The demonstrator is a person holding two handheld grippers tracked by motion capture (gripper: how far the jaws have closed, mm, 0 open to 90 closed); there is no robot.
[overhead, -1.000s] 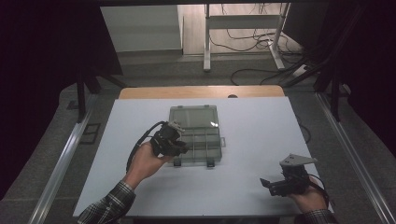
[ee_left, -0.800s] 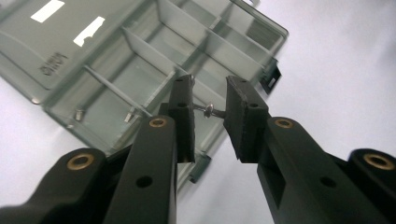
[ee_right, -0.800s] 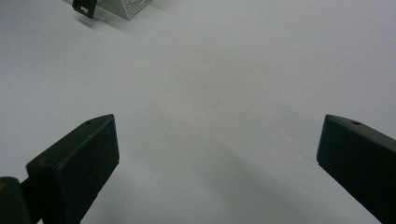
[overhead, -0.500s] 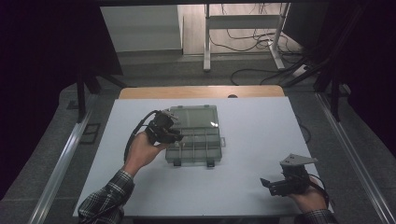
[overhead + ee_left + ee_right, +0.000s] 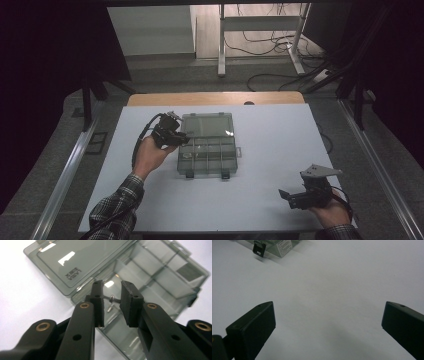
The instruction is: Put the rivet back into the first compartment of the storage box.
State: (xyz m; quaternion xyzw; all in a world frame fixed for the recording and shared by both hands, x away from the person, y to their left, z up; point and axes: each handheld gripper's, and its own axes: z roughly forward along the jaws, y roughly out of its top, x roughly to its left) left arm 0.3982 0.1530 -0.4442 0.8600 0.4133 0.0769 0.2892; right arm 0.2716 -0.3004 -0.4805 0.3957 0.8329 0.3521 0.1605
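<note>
The left gripper (image 5: 181, 139) hangs over the nine o'clock edge of the clear compartment box (image 5: 207, 150), which lies near the middle of the white table (image 5: 270, 145) with its lid (image 5: 207, 123) thrown back flat toward twelve o'clock. In the left gripper view its jaws stand a narrow gap apart with nothing pinched between them; past that gap small metal screws (image 5: 110, 305) lie in the compartment below, untouched. The right gripper (image 5: 290, 197) rests near the table's five o'clock corner, well apart from the box, jaws spread wide over bare tabletop, holding nothing. One black latch (image 5: 259, 248) of the box shows at eleven o'clock in the right gripper view.
</note>
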